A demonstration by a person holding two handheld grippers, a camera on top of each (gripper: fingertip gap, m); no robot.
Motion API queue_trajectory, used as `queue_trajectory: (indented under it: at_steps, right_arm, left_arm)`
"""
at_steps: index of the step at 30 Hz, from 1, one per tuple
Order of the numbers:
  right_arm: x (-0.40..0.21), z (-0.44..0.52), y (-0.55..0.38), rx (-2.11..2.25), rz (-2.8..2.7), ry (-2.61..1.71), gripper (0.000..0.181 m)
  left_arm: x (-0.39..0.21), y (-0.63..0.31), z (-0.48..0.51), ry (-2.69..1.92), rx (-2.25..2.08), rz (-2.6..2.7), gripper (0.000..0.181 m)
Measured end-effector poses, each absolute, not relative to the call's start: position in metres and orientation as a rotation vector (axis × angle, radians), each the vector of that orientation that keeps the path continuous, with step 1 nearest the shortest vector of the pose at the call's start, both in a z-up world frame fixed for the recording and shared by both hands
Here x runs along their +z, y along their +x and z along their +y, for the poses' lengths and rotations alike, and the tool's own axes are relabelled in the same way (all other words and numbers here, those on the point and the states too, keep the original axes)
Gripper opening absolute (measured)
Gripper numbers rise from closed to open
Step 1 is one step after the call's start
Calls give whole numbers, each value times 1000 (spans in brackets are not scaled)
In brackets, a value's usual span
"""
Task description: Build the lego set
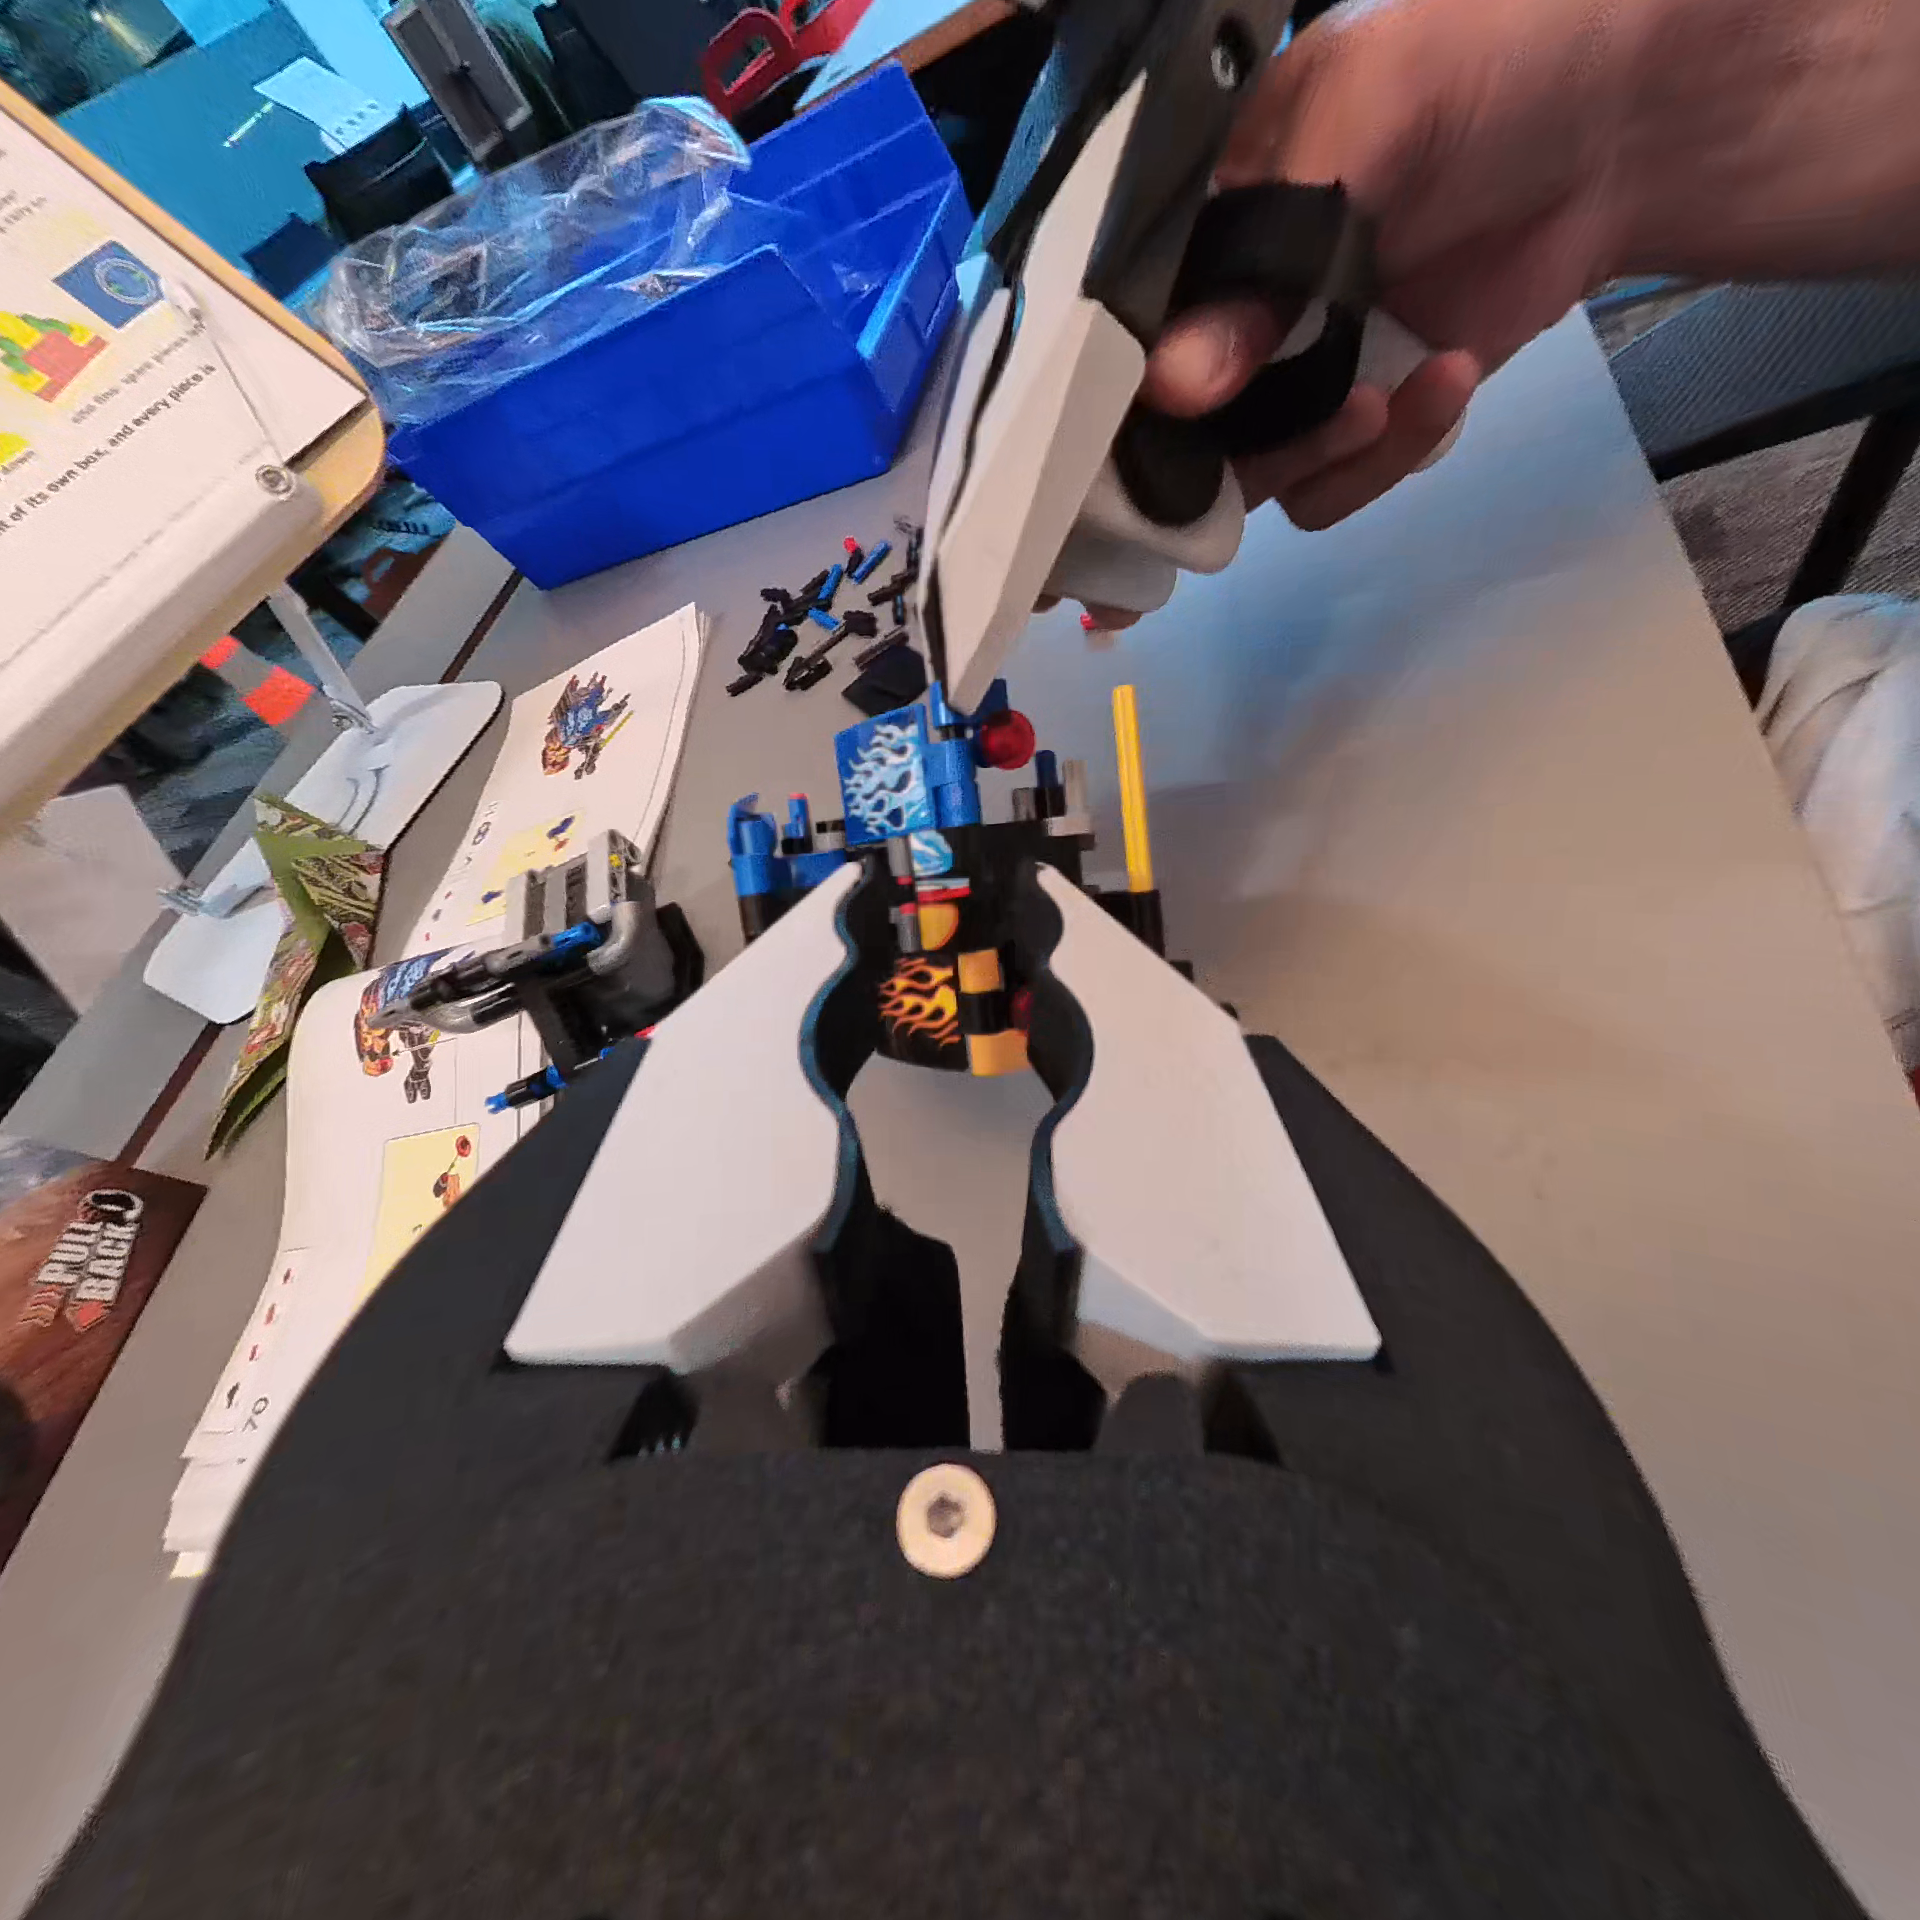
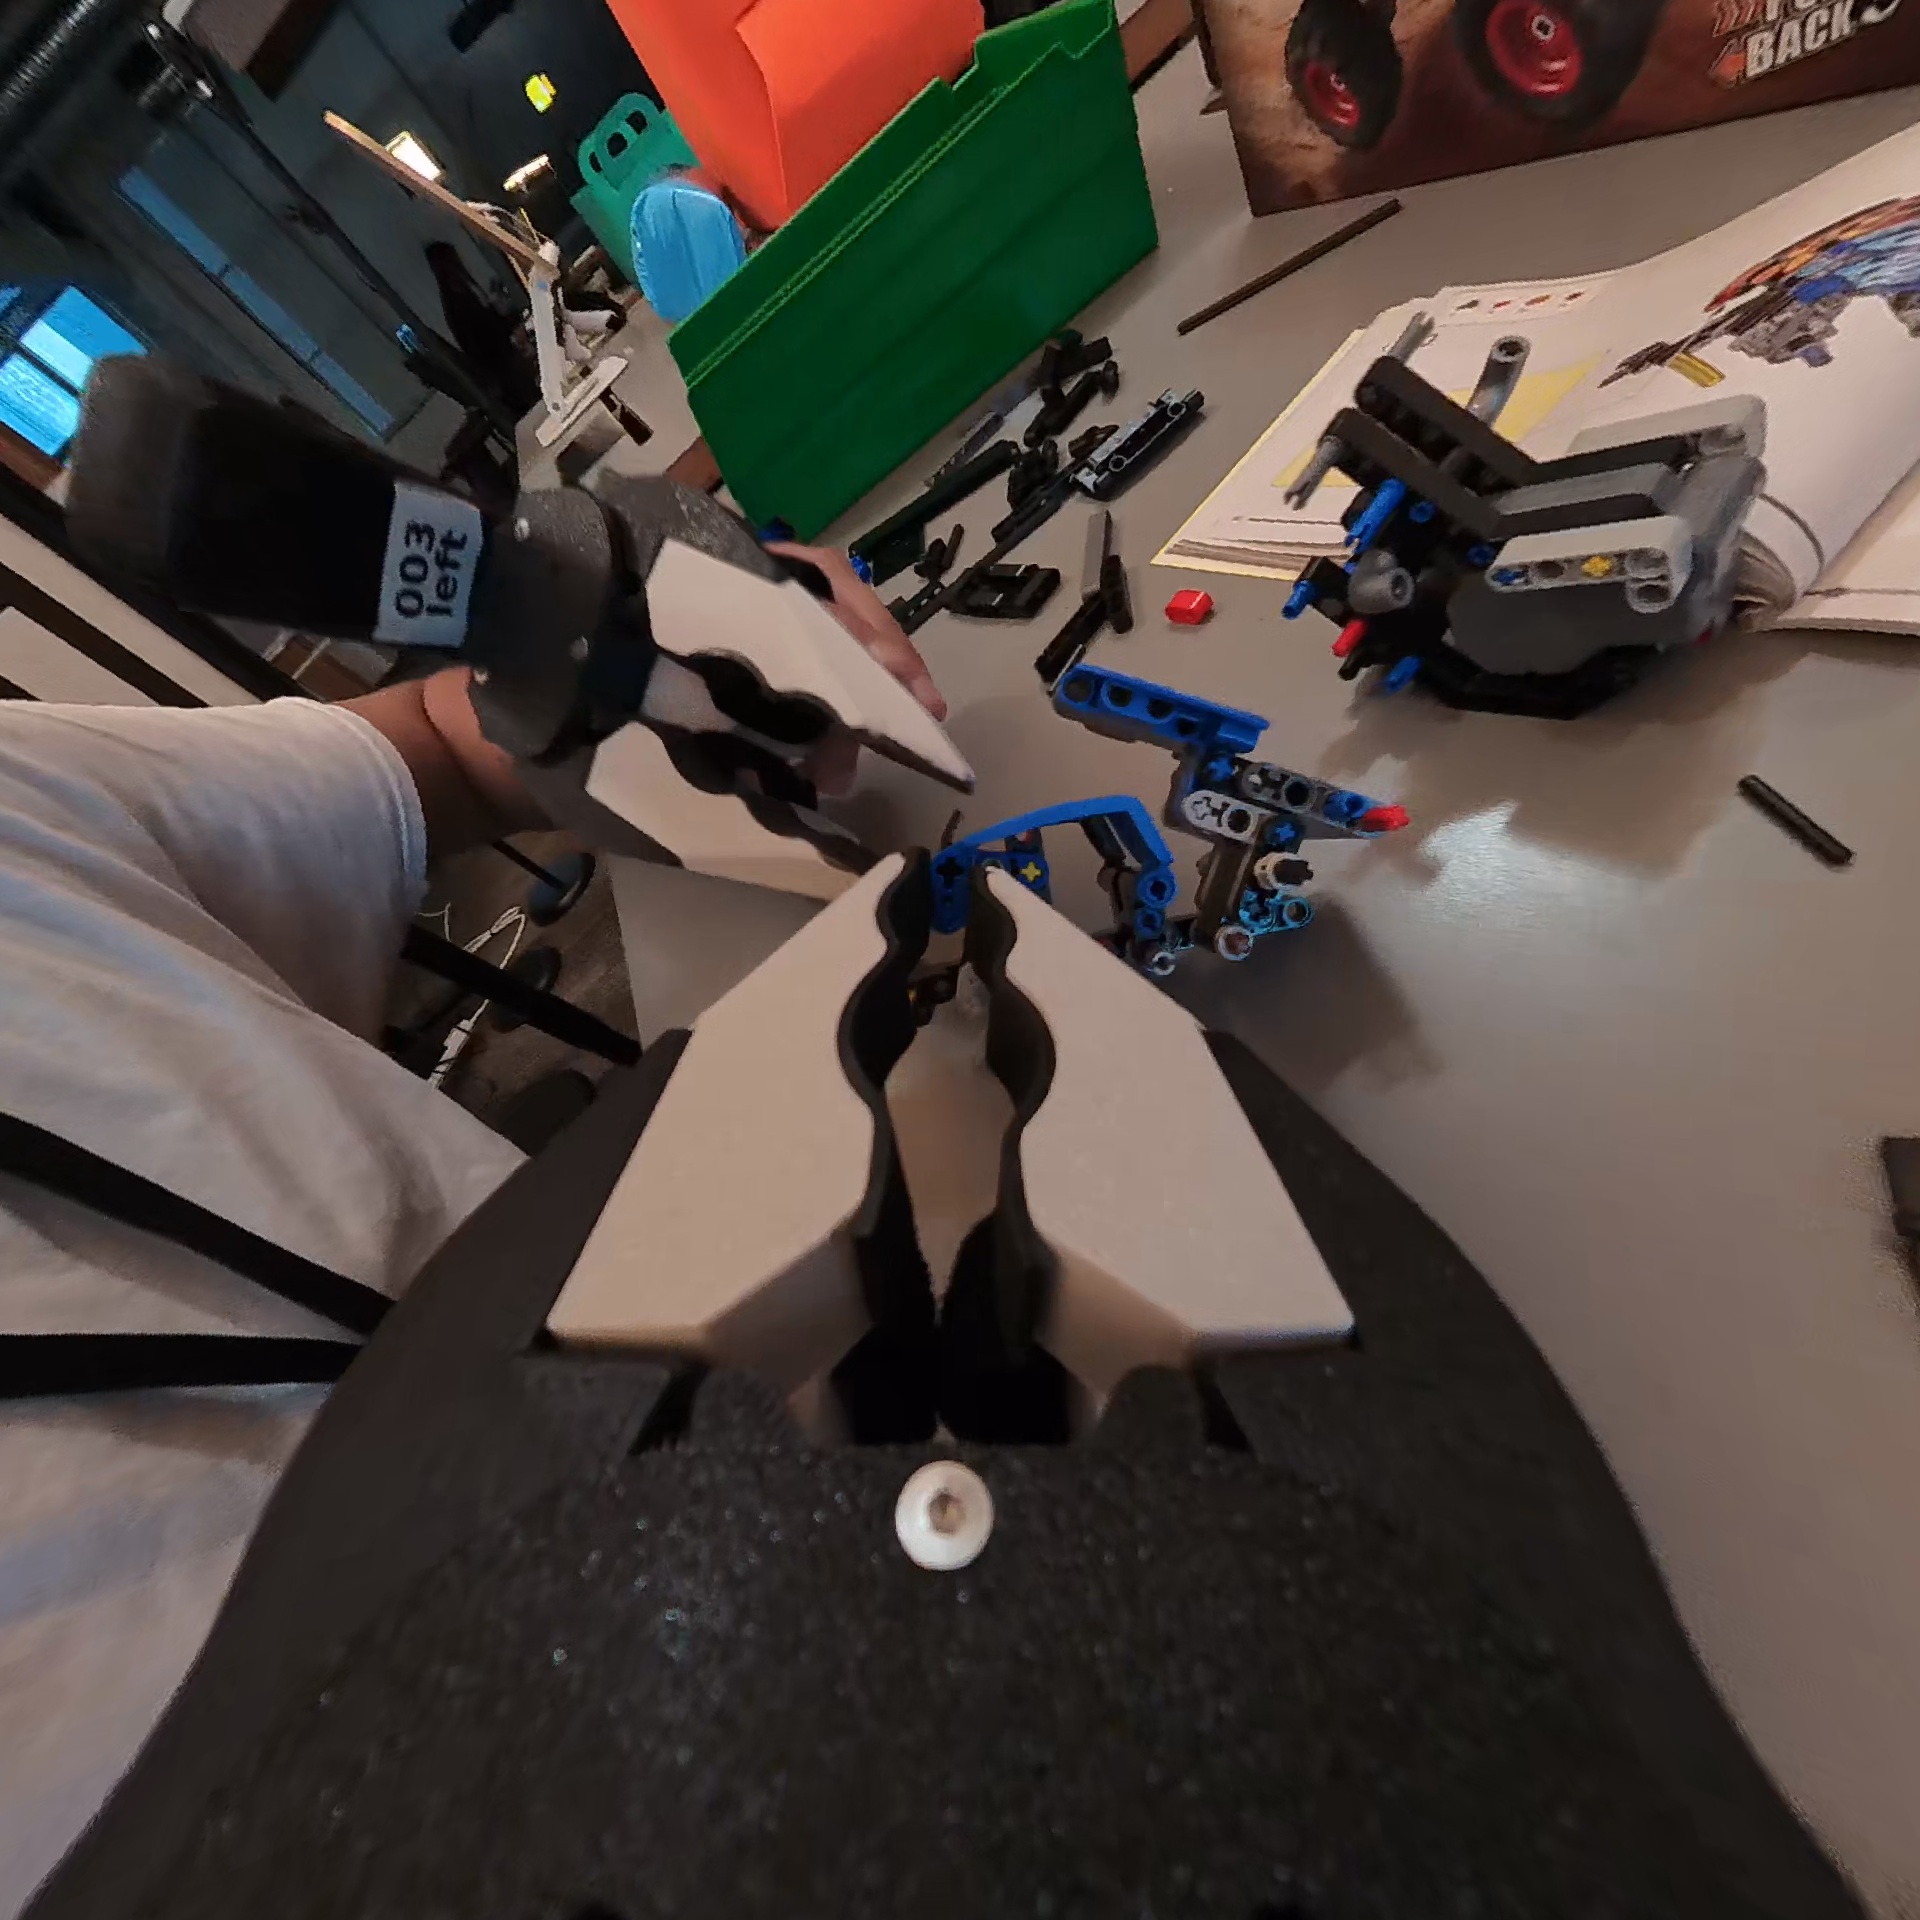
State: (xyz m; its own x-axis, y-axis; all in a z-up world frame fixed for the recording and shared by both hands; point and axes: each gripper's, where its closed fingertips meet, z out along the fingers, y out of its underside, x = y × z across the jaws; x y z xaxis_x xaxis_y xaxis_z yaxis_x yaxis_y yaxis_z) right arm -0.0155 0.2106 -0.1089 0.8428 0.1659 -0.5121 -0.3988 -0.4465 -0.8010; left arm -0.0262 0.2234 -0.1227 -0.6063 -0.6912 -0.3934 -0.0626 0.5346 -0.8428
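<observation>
A partly built Lego model (image 1: 914,800), blue and black with flame stickers, is at the table's middle. In the right wrist view its blue beams and grey connectors (image 2: 1216,810) show. My left gripper (image 1: 951,894) is open, its fingers either side of the model's flame-stickered body with small gaps. It also shows in the right wrist view (image 2: 920,821), jaws apart. My right gripper (image 2: 951,873) is shut on the model's blue curved piece (image 2: 1039,821). In the left wrist view it (image 1: 948,691) comes down from above onto the model's top. A yellow axle (image 1: 1130,790) sticks up at the model's right.
A grey and black motor sub-build (image 2: 1558,551) lies on the open instruction booklet (image 2: 1818,436). Loose black and blue pins (image 2: 1039,488), a small red piece (image 2: 1188,606) and black axles (image 2: 1797,821) are scattered. A blue bin (image 1: 675,416) and a green bin (image 2: 935,260) stand behind. Less than 4 cm separates the two grippers' tips.
</observation>
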Motion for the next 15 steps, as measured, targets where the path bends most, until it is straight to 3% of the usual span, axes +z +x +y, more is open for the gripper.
queue_trajectory:
  at_steps: [15]
  right_arm:
    - [-120, 206, -23, 562, 109, -1999, 6]
  left_arm:
    - [-134, -24, 224, -434, -754, 1977, 12]
